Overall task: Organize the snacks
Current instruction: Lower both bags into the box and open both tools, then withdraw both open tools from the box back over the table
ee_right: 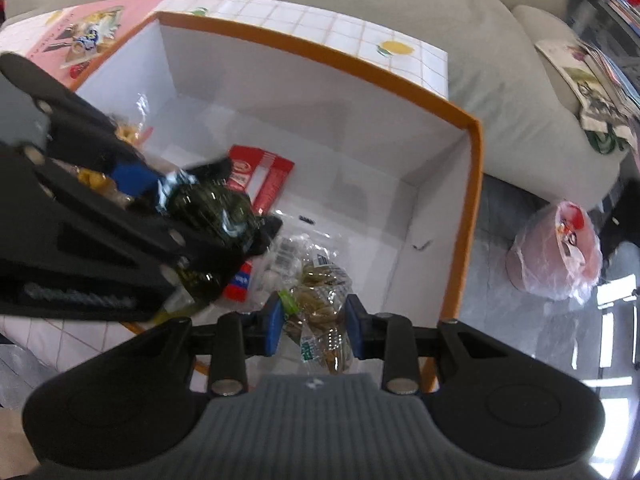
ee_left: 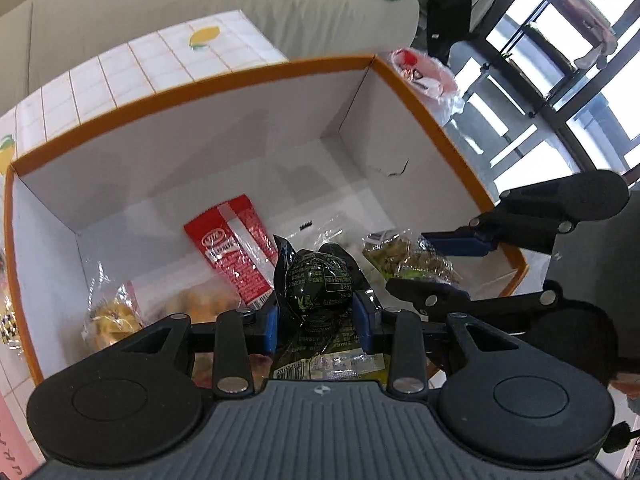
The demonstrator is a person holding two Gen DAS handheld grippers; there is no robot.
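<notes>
Over the orange-rimmed box (ee_left: 224, 80), left hand-held gripper (ee_left: 319, 316) clamping a dark packet (ee_left: 318, 280), right hand-held gripper (ee_right: 313, 322) a clear nut bag (ee_right: 320, 304).

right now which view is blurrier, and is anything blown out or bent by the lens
Right wrist view: blurrier, the left gripper and its dark green packet are smeared, and the floor at far right glares. Left wrist view: sharper, the packet's print is readable, but the windows are blown out white. Both views: the fisheye bows the straight orange rim of the box into a curve.

A dark green-black snack packet (ee_left: 318, 280) and clear packet of greenish nuts (ee_right: 320, 304) hang above the white, orange-rimmed box (ee_left: 240, 76).
</notes>
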